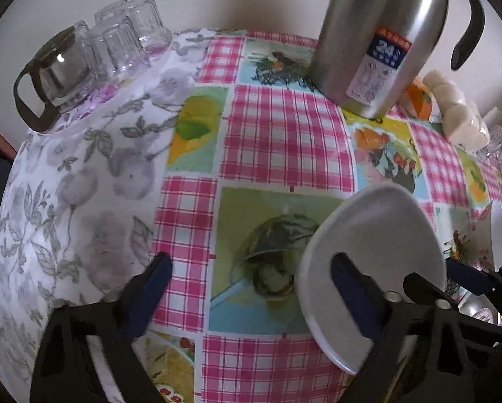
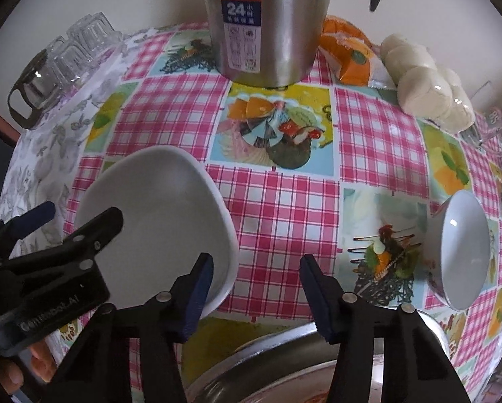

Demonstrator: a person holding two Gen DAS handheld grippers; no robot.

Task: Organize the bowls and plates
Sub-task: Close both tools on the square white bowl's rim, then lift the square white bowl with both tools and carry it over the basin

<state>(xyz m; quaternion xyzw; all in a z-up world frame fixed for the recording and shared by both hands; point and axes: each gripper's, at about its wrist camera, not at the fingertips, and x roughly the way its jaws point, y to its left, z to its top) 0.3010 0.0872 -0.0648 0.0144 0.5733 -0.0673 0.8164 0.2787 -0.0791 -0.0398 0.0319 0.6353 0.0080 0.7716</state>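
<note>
White plate (image 2: 156,221) sits at 10 o'clock of the spread right tool (image 2: 256,288); left tool (image 1: 251,288) spread wide, 1 finger over the plate.

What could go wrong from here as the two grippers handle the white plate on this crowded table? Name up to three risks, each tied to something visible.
1. The white plate sits tilted, with one finger of the open left gripper over it and the right gripper at its rim; it could slip.
2. The steel thermos stands close behind; a swing might hit it.
3. The white bowl lies near the table edge and could be knocked off.
</note>
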